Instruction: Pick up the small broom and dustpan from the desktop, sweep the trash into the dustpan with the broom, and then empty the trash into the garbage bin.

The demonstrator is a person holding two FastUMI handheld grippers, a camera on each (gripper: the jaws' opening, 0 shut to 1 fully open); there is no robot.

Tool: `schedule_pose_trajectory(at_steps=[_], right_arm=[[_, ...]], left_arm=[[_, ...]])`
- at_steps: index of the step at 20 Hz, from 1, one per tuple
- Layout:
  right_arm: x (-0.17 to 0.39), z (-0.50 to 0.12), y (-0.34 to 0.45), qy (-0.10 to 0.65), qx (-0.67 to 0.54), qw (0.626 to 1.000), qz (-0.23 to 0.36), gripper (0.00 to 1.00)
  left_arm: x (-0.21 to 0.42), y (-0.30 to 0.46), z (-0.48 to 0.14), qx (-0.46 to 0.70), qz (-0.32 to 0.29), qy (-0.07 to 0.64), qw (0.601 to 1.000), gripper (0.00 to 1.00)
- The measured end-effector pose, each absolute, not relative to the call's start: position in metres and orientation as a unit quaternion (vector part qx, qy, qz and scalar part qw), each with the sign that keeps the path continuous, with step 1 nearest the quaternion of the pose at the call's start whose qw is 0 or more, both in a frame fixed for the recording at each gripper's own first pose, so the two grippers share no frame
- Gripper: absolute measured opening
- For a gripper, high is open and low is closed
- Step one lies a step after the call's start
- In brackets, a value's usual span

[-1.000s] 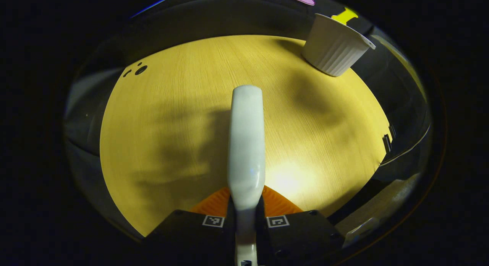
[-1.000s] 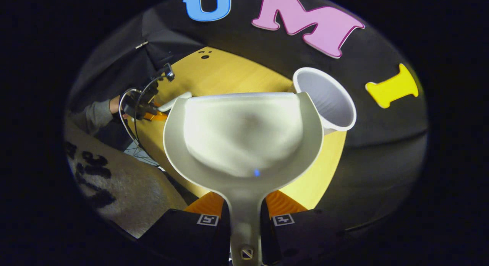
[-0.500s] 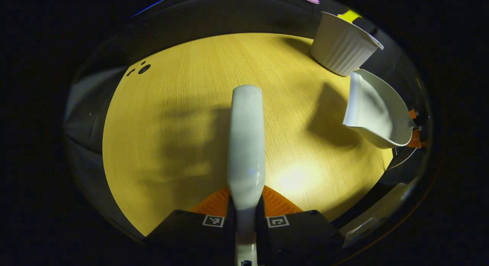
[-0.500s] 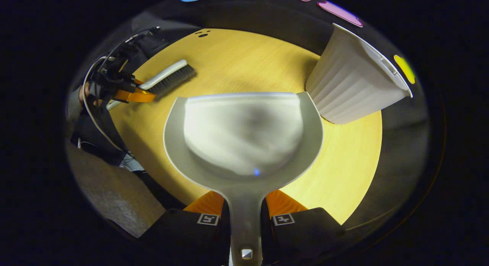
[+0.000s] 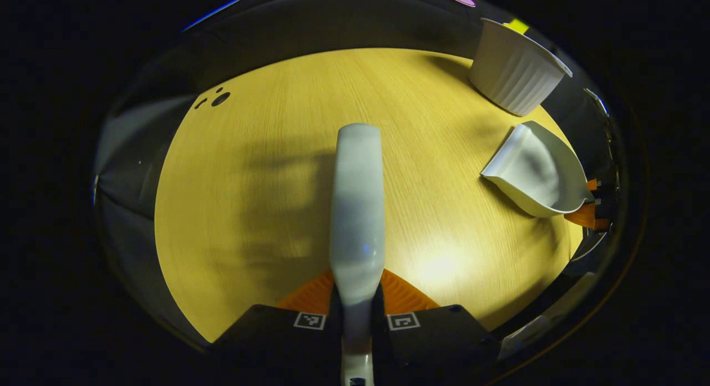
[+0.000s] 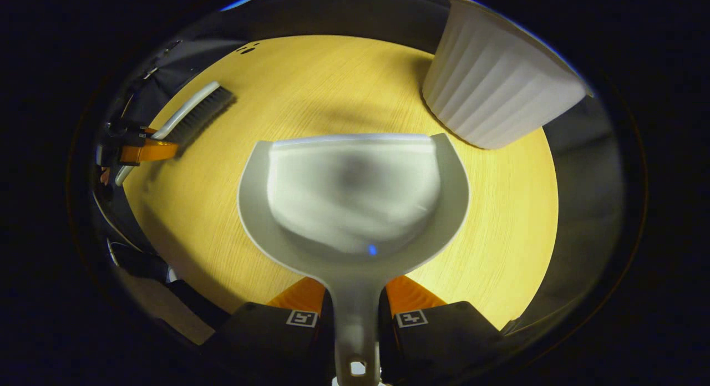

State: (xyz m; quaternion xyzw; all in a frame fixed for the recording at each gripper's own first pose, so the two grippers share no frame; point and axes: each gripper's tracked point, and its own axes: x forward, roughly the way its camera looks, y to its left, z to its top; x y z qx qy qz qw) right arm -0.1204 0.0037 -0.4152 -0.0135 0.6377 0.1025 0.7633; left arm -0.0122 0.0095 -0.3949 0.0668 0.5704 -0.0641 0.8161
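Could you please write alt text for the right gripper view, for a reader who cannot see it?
The right gripper is shut on the handle of an empty dustpan, held over a wooden table. A ribbed bin stands beyond it to the right, and at far left the left gripper holds a broom.

The dustpan (image 6: 355,203) has come down from up by the garbage bin (image 6: 493,92) and now sits low over the tabletop (image 6: 310,92). The right hand-held gripper (image 6: 356,297) has tipped down with it. In the left gripper view, the dustpan (image 5: 535,172) has come into sight.
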Motion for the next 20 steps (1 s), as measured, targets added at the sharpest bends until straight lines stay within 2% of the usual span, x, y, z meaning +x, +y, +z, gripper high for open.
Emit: schedule_pose_trajectory(at_steps=[1,3,8,11,15,16,18,19,20], right_arm=[[-0.12,-0.416,0.005,0.636,-0.003,0.765,0.1,0.39],[-0.124,-0.42,0.006,0.637,0.012,0.765,0.096,0.36],[-0.129,-0.428,0.008,0.633,0.023,0.768,0.093,0.39],[-0.133,-0.431,0.006,0.637,0.016,0.765,0.093,0.38],[-0.138,-0.431,0.007,0.642,0.007,0.76,0.097,0.39],[-0.137,-0.431,0.008,0.644,0.006,0.759,0.099,0.38],[-0.139,-0.43,0.008,0.646,0.006,0.756,0.101,0.43],[-0.139,-0.427,0.007,0.646,0.006,0.756,0.101,0.42],[-0.14,-0.422,0.008,0.646,0.009,0.756,0.103,0.44]], left_arm=[[-0.012,0.008,-0.395,0.067,-0.06,0.57,0.816,0.26],[-0.012,0.008,-0.397,0.068,-0.054,0.57,0.817,0.26],[-0.013,0.009,-0.402,0.075,-0.053,0.574,0.814,0.27],[-0.011,0.008,-0.4,0.065,-0.055,0.575,0.814,0.28],[-0.011,0.009,-0.398,0.075,-0.049,0.572,0.816,0.33],[-0.013,0.008,-0.396,0.078,-0.046,0.572,0.815,0.29],[-0.015,0.009,-0.392,0.082,-0.043,0.571,0.816,0.33],[-0.016,0.01,-0.39,0.083,-0.041,0.57,0.817,0.29],[-0.019,0.01,-0.387,0.083,-0.041,0.569,0.817,0.33]])
